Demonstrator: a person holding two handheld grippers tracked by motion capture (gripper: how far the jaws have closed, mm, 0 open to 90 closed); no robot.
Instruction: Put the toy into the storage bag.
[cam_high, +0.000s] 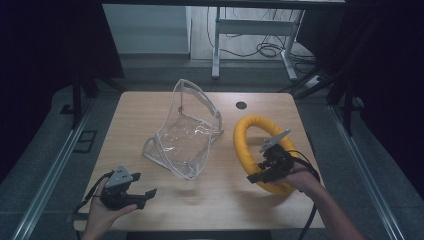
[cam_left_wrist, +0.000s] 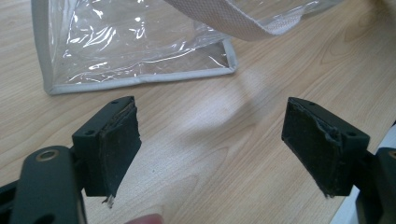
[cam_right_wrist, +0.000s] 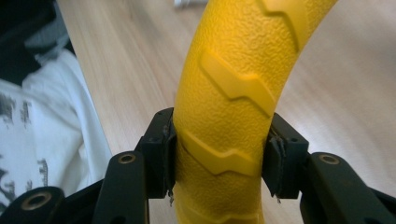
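Observation:
A yellow foam ring (cam_high: 245, 140) lies at the right of the wooden table (cam_high: 210, 200). My right gripper (cam_high: 264, 172) is shut on its near part; in the right gripper view both pads (cam_right_wrist: 164, 154) press the textured yellow ring (cam_right_wrist: 229, 93). A clear plastic bag (cam_high: 187, 132) with white trim stands open at the table's middle. My left gripper (cam_high: 145, 195) is open near the front left, apart from the bag. The left gripper view has its jaws spread wide over bare wood, with the bag's bottom edge (cam_left_wrist: 140, 46) ahead.
A round cable hole (cam_high: 241, 105) sits near the table's far edge. Beyond the table stand white desk legs (cam_high: 216, 45) and cables on the floor. Metal rails run along both sides. White cloth (cam_right_wrist: 51, 121) lies at the left of the right gripper view.

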